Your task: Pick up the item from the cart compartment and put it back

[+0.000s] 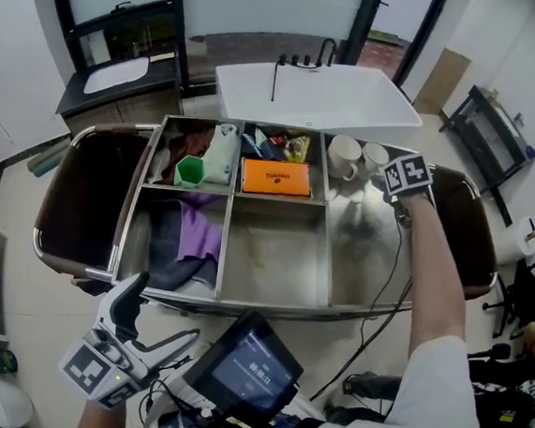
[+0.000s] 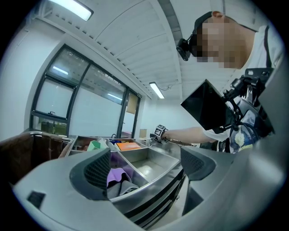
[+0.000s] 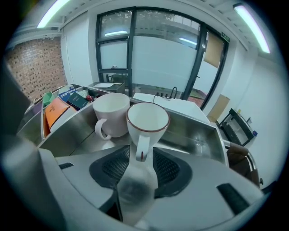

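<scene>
A white mug with a brown rim (image 3: pixel 147 121) stands upright in the back of the cart's right compartment (image 1: pixel 367 256), touching a plain white mug (image 3: pixel 112 113) on its left. My right gripper (image 3: pixel 141 155) is open, its pads on either side of the brown-rimmed mug's handle without pressing it. In the head view the same mug (image 1: pixel 376 157) sits just left of the right gripper (image 1: pixel 394 187). My left gripper (image 1: pixel 158 320) is open and empty, held low in front of the cart's front rim (image 1: pixel 240 302).
The steel cart has several compartments: an orange box (image 1: pixel 276 177) back middle, a green cup (image 1: pixel 190 170) and cloths back left, purple cloth (image 1: pixel 200 230) front left. Brown bags (image 1: pixel 86 196) hang at both ends. A white tub (image 1: pixel 316 95) stands behind. A tablet (image 1: pixel 248 371) hangs at my chest.
</scene>
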`<state>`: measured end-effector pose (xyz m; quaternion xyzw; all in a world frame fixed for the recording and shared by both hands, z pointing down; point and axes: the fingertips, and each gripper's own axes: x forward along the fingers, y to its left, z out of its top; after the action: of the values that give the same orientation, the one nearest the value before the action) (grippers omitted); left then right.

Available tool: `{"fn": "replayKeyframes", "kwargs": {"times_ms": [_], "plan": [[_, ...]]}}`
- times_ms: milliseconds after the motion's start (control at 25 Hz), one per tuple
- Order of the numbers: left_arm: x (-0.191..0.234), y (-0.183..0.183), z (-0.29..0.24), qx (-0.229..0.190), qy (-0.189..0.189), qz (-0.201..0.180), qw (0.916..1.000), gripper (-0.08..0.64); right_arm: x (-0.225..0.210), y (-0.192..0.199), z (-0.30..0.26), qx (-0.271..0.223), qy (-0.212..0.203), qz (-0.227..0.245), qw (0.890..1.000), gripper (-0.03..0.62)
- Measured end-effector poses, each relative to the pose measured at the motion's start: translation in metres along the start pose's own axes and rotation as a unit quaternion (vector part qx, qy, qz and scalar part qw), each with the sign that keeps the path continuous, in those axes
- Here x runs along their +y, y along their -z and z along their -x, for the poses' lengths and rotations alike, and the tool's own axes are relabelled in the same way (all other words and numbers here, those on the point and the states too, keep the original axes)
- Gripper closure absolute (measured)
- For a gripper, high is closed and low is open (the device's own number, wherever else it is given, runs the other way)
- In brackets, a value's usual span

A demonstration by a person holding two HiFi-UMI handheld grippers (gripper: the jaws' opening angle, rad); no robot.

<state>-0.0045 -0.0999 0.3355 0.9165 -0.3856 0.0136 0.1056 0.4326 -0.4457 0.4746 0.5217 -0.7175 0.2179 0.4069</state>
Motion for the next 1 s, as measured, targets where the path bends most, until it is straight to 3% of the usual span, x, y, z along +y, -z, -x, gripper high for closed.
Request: {"fn": "replayKeyframes", "kwargs": {"times_ms": [200,520,760,1000], "plan": [[-0.003,0.002,-0.01,0.003,0.008,-0.001,1.0,0.092,0.008,0.012,0.032,-0.028,-0.014,-0.002,1.0,0.387],[-0.03,0.012,-0.04,0.019,0.026,-0.001,0.9995,0.092,0.043,0.027,0.119,-0.147,-0.019,0.014,0.989,0.388],[-0.058,0.019,-0.052,0.042,0.04,-0.009,0.9983,0.092,0.094,0.051,0.205,-0.275,-0.01,0.037,0.961,0.388],[-0.073,0.015,-0.026,0.035,0.077,-0.017,0.9962,0.092,0.174,0.1,0.3,-0.378,-0.006,-0.005,0.926,0.39]]}}
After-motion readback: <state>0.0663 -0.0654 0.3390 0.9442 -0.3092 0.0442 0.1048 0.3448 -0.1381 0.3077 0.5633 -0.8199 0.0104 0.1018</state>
